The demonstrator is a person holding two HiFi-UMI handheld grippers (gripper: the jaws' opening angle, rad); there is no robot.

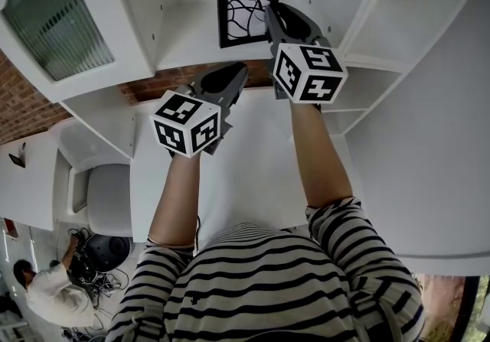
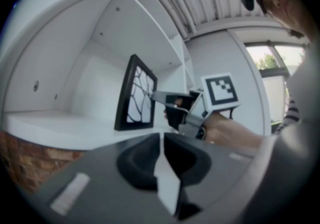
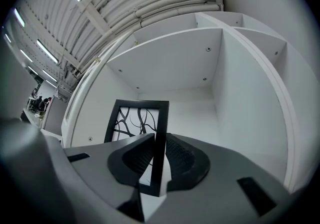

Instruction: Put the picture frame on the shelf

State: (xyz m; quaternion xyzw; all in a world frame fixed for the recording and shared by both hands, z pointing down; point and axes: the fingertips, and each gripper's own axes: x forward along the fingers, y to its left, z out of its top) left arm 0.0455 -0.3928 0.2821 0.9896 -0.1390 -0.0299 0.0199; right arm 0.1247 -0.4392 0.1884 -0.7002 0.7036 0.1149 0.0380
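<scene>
The picture frame (image 1: 247, 10), black with a white sheet of black branching lines, stands upright on the floor of a white shelf compartment (image 1: 184, 38). My right gripper (image 1: 269, 15) reaches into that compartment and is shut on the frame's right edge. In the right gripper view the edge (image 3: 160, 133) runs between the two pads. The left gripper view shows the frame (image 2: 136, 95) resting on the shelf board (image 2: 60, 128), with the right gripper (image 2: 170, 102) on it. My left gripper (image 1: 233, 73) hangs lower, in front of the shelf's edge, shut and holding nothing (image 2: 161, 135).
A cabinet with a ribbed glass door (image 1: 53, 19) flanks the compartment on the left. More white shelf compartments (image 1: 413, 11) lie to the right. Below are a brick wall (image 1: 23, 103), a white table (image 1: 237, 172), a grey chair (image 1: 107, 195) and a crouching person (image 1: 46, 287).
</scene>
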